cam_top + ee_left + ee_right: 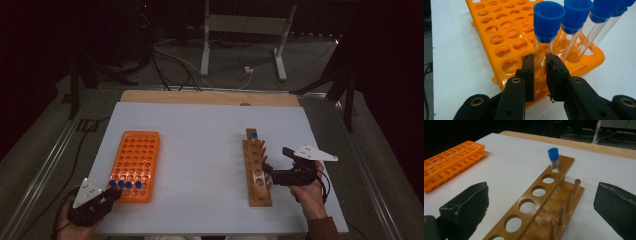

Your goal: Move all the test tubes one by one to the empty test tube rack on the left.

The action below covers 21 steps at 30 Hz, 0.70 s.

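Your left gripper [540,72] is clamped on a blue-capped tube [543,40] standing in the orange rack [136,162] near the counter's [200,150] front-left corner. Your right gripper [541,212], jaws wide and empty, sits beside the wooden rack [257,170], whose far hole holds one capped tube [553,157].

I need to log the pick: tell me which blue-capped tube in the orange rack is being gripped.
The leftmost tube of the near row in the orange rack: the left gripper has its fingers shut on its glass, while its neighbours stand free.
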{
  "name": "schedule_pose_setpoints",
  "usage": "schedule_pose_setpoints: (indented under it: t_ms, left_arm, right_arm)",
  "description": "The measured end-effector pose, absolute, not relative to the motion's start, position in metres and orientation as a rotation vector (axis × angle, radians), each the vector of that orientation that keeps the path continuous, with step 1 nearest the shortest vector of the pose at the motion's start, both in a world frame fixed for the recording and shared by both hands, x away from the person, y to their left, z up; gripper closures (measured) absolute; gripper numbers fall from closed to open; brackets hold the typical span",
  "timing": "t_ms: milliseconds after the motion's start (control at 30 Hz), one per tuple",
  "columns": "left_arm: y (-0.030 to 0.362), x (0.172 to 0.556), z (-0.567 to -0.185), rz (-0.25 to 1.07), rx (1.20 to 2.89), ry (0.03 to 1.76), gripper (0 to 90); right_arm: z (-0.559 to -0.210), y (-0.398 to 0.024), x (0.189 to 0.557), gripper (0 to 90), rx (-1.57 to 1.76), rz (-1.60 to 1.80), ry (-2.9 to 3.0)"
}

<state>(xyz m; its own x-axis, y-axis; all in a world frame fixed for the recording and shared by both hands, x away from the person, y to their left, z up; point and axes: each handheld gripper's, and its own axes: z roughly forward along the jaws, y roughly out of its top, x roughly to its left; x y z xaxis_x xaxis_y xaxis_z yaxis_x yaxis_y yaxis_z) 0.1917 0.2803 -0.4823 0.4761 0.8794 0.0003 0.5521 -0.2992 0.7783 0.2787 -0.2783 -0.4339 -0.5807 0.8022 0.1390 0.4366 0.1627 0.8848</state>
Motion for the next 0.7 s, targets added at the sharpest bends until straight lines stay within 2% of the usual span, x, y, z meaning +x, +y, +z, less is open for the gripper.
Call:
schedule_pose_setpoints:
  t_ms: [67,233,700]
  left_arm:
    - [0.282,0.192,-0.482,0.556,1.977,1.188,77.3]
    - [0.284,0.190,-0.479,0.547,1.959,1.180,68.7]
    - [0.288,0.179,-0.452,0.549,1.861,1.044,49.8]
  right_arm:
    - [-0.434,-0.278,0.279,0.1,1.178,1.389,2.085]
    - [-0.434,-0.278,0.279,0.1,1.180,1.389,2.084]
    - [-0.433,-0.278,0.280,0.1,1.179,1.391,2.084]
